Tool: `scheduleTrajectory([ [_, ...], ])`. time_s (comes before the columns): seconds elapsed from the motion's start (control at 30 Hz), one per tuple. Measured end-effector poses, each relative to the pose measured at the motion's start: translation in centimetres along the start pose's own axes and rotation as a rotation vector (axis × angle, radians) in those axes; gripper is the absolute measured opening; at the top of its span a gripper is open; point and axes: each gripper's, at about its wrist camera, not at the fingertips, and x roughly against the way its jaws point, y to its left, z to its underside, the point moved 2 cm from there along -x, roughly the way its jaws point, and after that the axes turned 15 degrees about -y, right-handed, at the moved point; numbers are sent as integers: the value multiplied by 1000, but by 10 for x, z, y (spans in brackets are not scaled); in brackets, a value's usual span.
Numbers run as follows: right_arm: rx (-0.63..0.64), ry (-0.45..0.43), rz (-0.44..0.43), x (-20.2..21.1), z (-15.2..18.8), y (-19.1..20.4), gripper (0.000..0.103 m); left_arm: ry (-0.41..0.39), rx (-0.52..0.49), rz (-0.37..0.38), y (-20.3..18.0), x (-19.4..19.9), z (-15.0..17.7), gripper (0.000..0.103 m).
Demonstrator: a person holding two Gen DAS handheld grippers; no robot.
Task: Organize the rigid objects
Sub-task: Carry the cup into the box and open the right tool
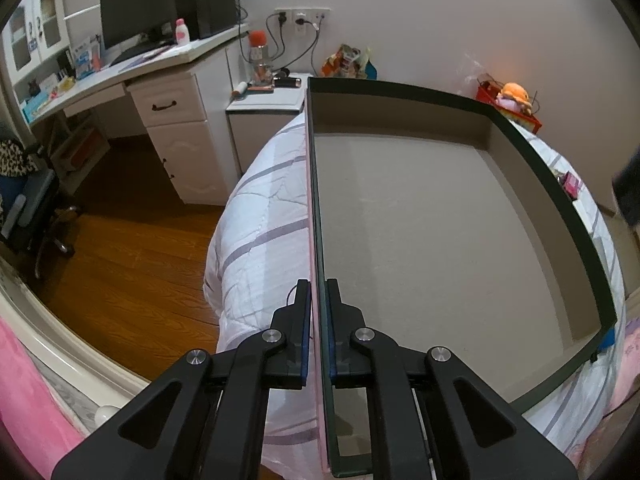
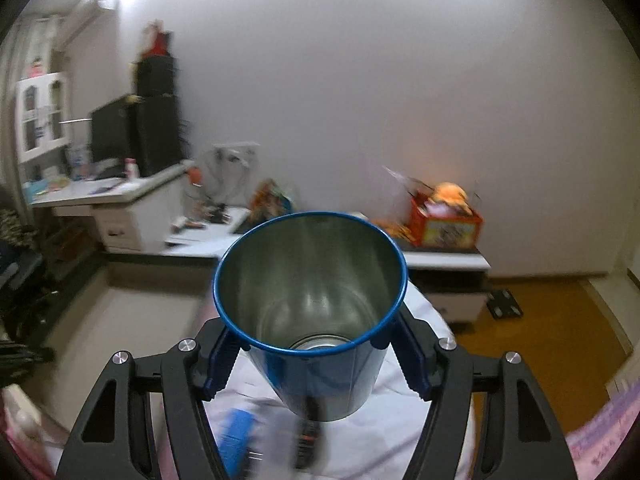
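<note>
We had left gripper (image 1: 318, 304) clamped on box (image 1: 440, 240) wall; right gripper (image 2: 310, 356) half-open, gripping tin (image 2: 316, 320). Smooth tin could slip.

My left wrist camera looks steeply down, close over the box (image 1: 440, 240) on the bed's (image 1: 256, 232) left edge. My right one faces flatter, toward the wall. Both share the desk (image 1: 132, 68), nightstand and orange toy (image 1: 516, 94).

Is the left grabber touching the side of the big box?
Touching. In the left wrist view, the left gripper has its two blue pads pressed against both faces of the box wall, with no gap showing.
</note>
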Motion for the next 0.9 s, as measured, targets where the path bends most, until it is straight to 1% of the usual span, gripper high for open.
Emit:
scheduleTrajectory([
  [0.07, 15, -17, -88, 2, -9, 27, 69, 0, 0, 6, 0, 1, 1, 7],
  [0.17, 41, -9, -213, 0, -11, 72, 69, 0, 1, 15, -1, 4, 4, 8],
  [0.3, 72, 47, -367, -13, 5, 137, 69, 0, -1, 24, -3, 8, 6, 9],
  [0.37, 84, 92, -418, -21, 16, 162, 69, -2, 2, 29, -2, 10, 6, 10],
  [0.47, 102, 142, -464, -31, 32, 190, 69, -6, 8, 38, -2, 12, 6, 11],
  [0.53, 110, 166, -475, -38, 39, 201, 69, -9, 14, 47, -1, 14, 6, 11],
  [0.7, 115, 204, -488, -43, 49, 206, 69, -11, 17, 54, 2, 14, 7, 11],
  [0.8, 97, 228, -495, -45, 51, 209, 70, -9, 18, 53, 1, 14, 7, 11],
  [0.87, 84, 236, -504, -46, 52, 209, 77, -10, 19, 54, 1, 14, 8, 12],
  [0.9, 75, 234, -512, -45, 52, 209, 82, -9, 18, 53, 1, 15, 8, 12],
])
